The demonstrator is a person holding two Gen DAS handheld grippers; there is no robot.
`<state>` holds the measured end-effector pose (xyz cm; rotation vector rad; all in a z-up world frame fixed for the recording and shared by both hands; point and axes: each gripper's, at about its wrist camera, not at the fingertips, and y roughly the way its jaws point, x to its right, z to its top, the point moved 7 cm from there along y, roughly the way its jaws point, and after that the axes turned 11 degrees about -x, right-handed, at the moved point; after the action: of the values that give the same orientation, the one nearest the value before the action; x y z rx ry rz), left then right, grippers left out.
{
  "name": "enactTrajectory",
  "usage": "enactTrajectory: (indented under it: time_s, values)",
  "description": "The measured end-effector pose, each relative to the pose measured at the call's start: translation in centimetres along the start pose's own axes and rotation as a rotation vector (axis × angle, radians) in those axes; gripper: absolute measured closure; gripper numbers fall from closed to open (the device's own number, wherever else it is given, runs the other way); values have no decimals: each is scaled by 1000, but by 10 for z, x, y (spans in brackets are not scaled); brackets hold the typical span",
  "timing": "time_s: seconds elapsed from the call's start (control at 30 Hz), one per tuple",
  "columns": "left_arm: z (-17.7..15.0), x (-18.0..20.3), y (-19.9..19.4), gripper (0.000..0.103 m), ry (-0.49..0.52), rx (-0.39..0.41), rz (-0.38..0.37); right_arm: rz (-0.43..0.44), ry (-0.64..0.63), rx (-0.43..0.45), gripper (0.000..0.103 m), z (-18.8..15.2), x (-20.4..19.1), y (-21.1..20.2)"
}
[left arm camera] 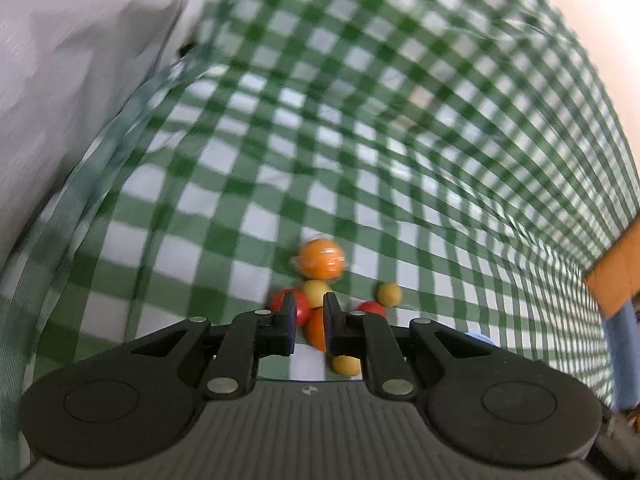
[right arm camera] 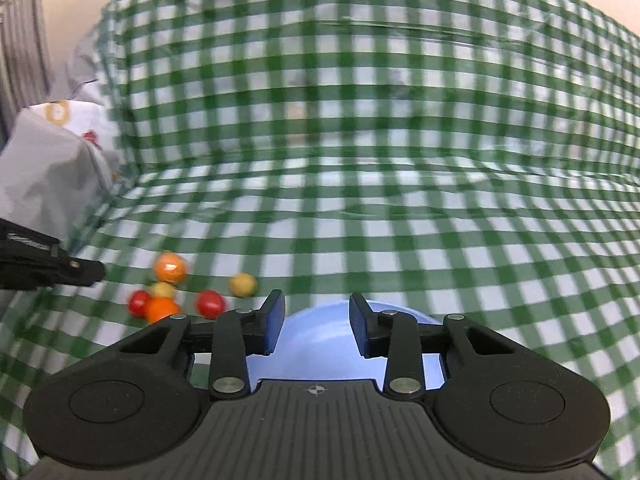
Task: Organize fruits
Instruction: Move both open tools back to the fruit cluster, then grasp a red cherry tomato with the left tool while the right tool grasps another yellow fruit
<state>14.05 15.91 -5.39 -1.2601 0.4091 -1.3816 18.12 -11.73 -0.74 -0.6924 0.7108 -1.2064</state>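
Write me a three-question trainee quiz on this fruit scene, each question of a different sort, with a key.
1. True or false: the right tongs are shut on a fruit.
2. What shows between the fingers of the right tongs, in the right wrist view? A) blue bowl B) wicker basket C) glass jar
3. Fill in: the right wrist view shows ___ red fruits on the checkered cloth.

Key: 1 false, they stand open and hold nothing; 2 A; 3 two, the other at.
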Motion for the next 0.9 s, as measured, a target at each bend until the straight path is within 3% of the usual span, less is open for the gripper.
enactTrajectory:
  time_s: [0.13, 0.4, 0.5, 0.6, 0.9]
  values:
    - [3, -14, 3, 89, -51, -26, -6, 63, -31, -19, 66, -3, -27, 12]
    - [6, -12, 17, 87, -52, -60, 5, 142, -62, -68, 65, -9, -71, 38]
    - [7, -10, 26, 80, -57, -83, 11, 170, -57, -74, 65, -12, -81, 44]
    - [7, -8, 33, 62, -52, -106, 27, 182, -64, -95, 64, -17, -93, 55]
    - [9, -7, 49, 60, -55, -135, 63, 192, -74, -134, 62, -23, -105, 83]
